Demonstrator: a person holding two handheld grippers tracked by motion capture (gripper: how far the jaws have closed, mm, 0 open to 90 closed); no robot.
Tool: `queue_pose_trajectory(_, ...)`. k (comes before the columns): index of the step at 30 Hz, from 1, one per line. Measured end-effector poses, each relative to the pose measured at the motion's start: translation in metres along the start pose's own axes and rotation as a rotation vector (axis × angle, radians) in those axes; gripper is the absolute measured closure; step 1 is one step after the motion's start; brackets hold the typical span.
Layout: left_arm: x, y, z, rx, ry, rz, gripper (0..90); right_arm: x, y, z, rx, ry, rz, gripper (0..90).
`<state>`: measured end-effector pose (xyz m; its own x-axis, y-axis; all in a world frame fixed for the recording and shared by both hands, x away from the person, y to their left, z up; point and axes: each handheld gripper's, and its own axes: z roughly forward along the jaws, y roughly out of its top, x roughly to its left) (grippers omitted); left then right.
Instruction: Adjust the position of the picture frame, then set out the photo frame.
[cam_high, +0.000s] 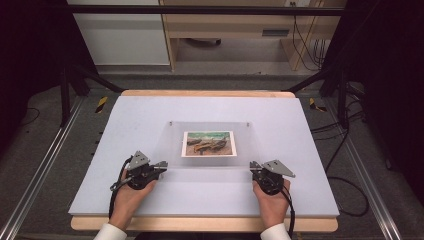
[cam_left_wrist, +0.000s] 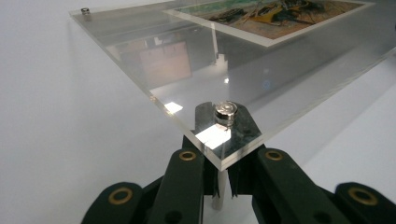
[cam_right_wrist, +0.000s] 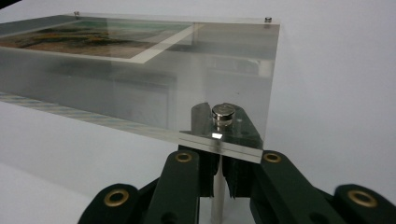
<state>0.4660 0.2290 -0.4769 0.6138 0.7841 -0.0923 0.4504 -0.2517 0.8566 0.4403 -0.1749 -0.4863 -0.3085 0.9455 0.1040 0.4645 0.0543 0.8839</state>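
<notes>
We closed our left gripper on the metal post under the near left corner of the clear acrylic frame, our right gripper on the near right one. The frame lay mid-table. Jaw tips were hidden beneath the pane; the print stayed blurry.

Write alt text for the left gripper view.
The left tool has its two black jaws closed on a thin metal post under the near corner of a clear acrylic frame, just below a round silver cap. The frame holds a picture and sits raised over a white table.
</notes>
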Motion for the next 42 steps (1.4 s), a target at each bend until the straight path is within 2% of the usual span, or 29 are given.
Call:
queue_pose_trajectory(4, 0.0, 0.0, 0.0, 0.002, -0.007, 0.001, 82.0, 0.0, 0.0, 0.0, 0.003, 0.008, 0.004, 81.1)
queue_pose_trajectory(6, -0.003, 0.001, 0.0, 0.008, -0.012, 0.011, 76.2, 0.001, 0.0, 0.0, 0.004, 0.014, 0.003, 76.7)
queue_pose_trajectory(10, -0.012, 0.003, -0.001, 0.044, -0.012, 0.04, 53.6, 0.005, 0.003, -0.001, 0.031, 0.027, -0.006, 58.6)
queue_pose_trajectory(13, -0.016, 0.004, -0.003, 0.067, -0.008, 0.064, 39.2, 0.009, 0.004, -0.005, 0.05, 0.004, -0.029, 42.9)
queue_pose_trajectory(14, -0.016, 0.004, -0.003, 0.067, -0.008, 0.064, 34.7, 0.009, 0.004, -0.005, 0.05, 0.004, -0.029, 42.9)
queue_pose_trajectory(16, -0.017, 0.004, -0.007, 0.049, -0.002, 0.037, 26.6, 0.01, 0.005, -0.01, 0.071, -0.01, -0.047, 32.7)
queue_pose_trajectory(19, -0.013, 0.006, -0.014, 0.024, -0.022, 0.007, 18.4, 0.01, 0.007, -0.018, 0.081, -0.009, -0.062, 24.7)
queue_pose_trajectory(23, -0.009, 0.008, -0.023, 0.007, -0.054, -0.014, 8.7, 0.008, 0.011, -0.033, 0.072, -0.01, -0.077, 18.6)
queue_pose_trajectory(24, -0.009, 0.008, -0.023, 0.007, -0.054, -0.014, 7.8, 0.008, 0.011, -0.033, 0.072, -0.01, -0.077, 18.6)
queue_pose_trajectory(25, -0.008, 0.01, -0.03, -0.018, -0.051, -0.021, 7.8, 0.006, 0.013, -0.04, 0.066, -0.005, -0.071, 14.9)
queue_pose_trajectory(27, -0.007, 0.015, -0.038, -0.056, -0.045, -0.026, 7.8, 0.005, 0.018, -0.046, 0.05, -0.007, -0.094, 13.5)
queue_pose_trajectory(28, -0.007, 0.015, -0.038, -0.056, -0.045, -0.026, 7.6, 0.005, 0.018, -0.046, 0.05, -0.007, -0.094, 13.5)
queue_pose_trajectory(29, -0.006, 0.023, -0.044, -0.083, -0.052, -0.008, 6.8, 0.002, 0.026, -0.052, 0.029, -0.003, -0.102, 11.9)
queue_pose_trajectory(30, -0.006, 0.023, -0.044, -0.083, -0.052, -0.008, 6.3, 0.0, 0.031, -0.054, 0.017, -0.001, -0.094, 12.0)
queue_pose_trajectory(31, -0.003, 0.034, -0.046, -0.074, -0.048, -0.021, 6.6, -0.002, 0.036, -0.055, 0.009, 0.004, -0.09, 12.5)
queue_pose_trajectory(33, 0.001, 0.043, -0.043, -0.052, -0.054, -0.024, 7.3, -0.009, 0.046, -0.053, 0.018, 0.021, -0.097, 13.7)
queue_pose_trajectory(36, 0.004, 0.056, -0.033, 0.008, -0.053, -0.014, 7.2, -0.016, 0.057, -0.046, 0.05, 0.041, -0.131, 17.8)
queue_pose_trajectory(37, 0.005, 0.06, -0.03, 0.009, -0.05, -0.02, 7.4, -0.017, 0.059, -0.043, 0.066, 0.058, -0.132, 18.0)
queue_pose_trajectory(38, 0.005, 0.06, -0.03, 0.009, -0.05, -0.02, 7.7, -0.02, 0.062, -0.039, 0.082, 0.082, -0.125, 18.0)
queue_pose_trajectory(39, 0.008, 0.068, -0.024, 0.022, -0.054, -0.018, 8.2, -0.021, 0.064, -0.034, 0.094, 0.098, -0.124, 18.1)
queue_pose_trajectory(40, 0.008, 0.068, -0.024, 0.022, -0.054, -0.018, 8.1, -0.021, 0.064, -0.034, 0.094, 0.098, -0.124, 18.1)
queue_pose_trajectory(42, 0.015, 0.071, -0.011, 0.06, -0.06, -0.034, 8.4, -0.027, 0.069, -0.021, 0.119, 0.128, -0.118, 17.6)
